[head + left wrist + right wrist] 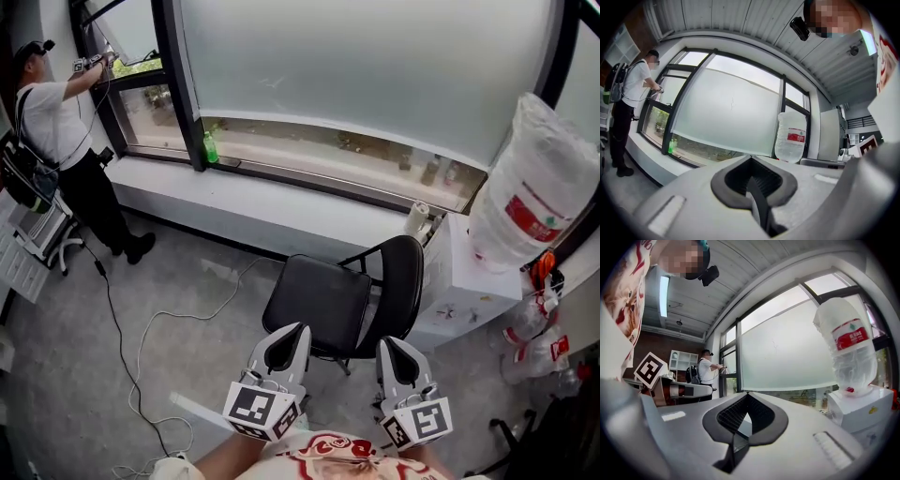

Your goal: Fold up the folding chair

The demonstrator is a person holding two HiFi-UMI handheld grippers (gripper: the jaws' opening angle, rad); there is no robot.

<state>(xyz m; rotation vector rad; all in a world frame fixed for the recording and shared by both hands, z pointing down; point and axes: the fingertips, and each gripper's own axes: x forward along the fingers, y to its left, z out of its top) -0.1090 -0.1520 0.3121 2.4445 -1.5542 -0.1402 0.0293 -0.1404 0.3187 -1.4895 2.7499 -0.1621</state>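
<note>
Because the folding chair (pixel 319 302) stands wide open on the floor, the job has hardly begun, and both tools need to open up first. No tabletop is in view, so places here go by the floor and the window.

Far to the left, another person (pixel 56 131) works at the window, well away. A white cable (pixel 131 347) snakes over the floor left of the chair, so I think feet should stay off it.

The left gripper (pixel 286 339) has its jaws pressed together with nothing in them. The seat (pixel 314 281) lies in front of it and lower down, not touching. I think a good move is to spread these jaws, reach down and grab the near edge of the seat.

The right gripper (pixel 398 354) is pinched closed too, and empty. The round chair back (pixel 405 277) is past its tips, apart from them. This gripper could hold the back steady while the seat swings up to meet it.

Right of the chair, very near, stands a white water dispenser (pixel 469 281) with a big water bottle (pixel 534 187) on top. Fold slowly so the chair does not bump it.
</note>
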